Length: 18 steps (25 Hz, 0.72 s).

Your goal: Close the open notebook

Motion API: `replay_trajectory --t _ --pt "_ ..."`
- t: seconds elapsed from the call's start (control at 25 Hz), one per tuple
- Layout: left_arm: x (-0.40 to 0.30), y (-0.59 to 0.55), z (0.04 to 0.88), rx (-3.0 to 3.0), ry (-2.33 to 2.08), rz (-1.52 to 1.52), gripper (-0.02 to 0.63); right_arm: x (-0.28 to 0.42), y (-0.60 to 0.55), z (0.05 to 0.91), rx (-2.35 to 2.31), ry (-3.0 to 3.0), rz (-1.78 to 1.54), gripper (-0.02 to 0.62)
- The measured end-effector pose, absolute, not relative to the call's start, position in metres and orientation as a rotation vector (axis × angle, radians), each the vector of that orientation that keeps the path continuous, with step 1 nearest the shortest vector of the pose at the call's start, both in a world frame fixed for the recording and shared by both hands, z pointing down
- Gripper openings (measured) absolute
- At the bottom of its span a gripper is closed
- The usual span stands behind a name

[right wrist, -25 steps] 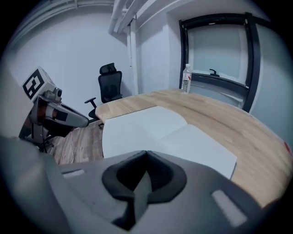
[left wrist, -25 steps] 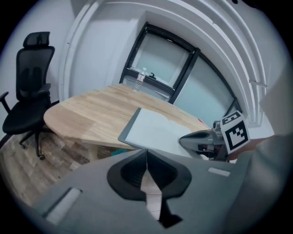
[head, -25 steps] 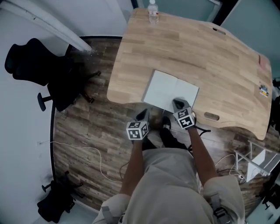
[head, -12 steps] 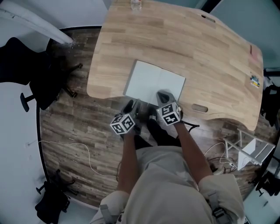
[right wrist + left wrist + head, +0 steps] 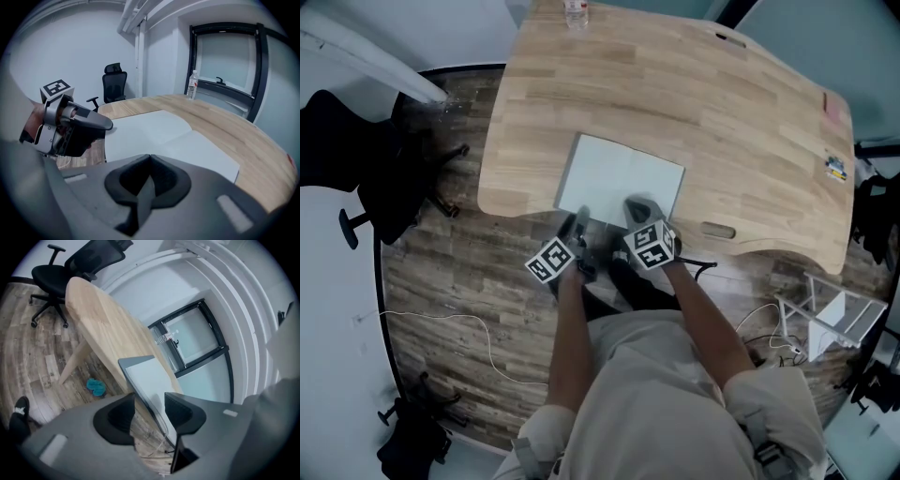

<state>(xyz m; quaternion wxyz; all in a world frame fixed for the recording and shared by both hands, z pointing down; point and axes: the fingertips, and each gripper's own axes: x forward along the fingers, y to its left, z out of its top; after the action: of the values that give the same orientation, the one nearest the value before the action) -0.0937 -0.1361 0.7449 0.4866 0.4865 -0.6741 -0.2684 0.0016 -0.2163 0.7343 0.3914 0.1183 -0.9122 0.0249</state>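
The left gripper straddles the near edge of the notebook, jaws just opened wide. The right gripper is over the notebook, jaws together.

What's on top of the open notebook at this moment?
Nothing lies on the blank pages of the notebook. The right hand-held gripper, jaws shut, hangs over the near edge of the right page and hides that patch; whether it touches cannot be told.

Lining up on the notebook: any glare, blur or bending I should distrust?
Head view: clear, evenly lit, no glare on the notebook. Left gripper view: strong fisheye bends the table; dark corners. Right gripper view: same vignette, pages free of glare.
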Motion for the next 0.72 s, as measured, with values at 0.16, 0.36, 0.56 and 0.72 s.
replay_trajectory --t 0.16,0.36,0.56,0.72 --pt "-0.091 -0.135 0.729 1.252 -1.653 -0.622 0.202 0.003 -0.215 0.734 0.287 -2.32 0.059 0.002" --pt "-0.091 -0.132 0.713 1.326 -1.692 -0.575 0.202 0.004 -0.213 0.735 0.264 -2.323 0.058 0.002" --pt "-0.08 -0.131 0.694 1.417 -1.705 -0.459 0.202 0.004 -0.211 0.733 0.251 -2.323 0.054 0.002" --pt "-0.07 -0.135 0.681 1.5 -1.699 -0.384 0.202 0.003 -0.213 0.733 0.252 -2.327 0.053 0.002"
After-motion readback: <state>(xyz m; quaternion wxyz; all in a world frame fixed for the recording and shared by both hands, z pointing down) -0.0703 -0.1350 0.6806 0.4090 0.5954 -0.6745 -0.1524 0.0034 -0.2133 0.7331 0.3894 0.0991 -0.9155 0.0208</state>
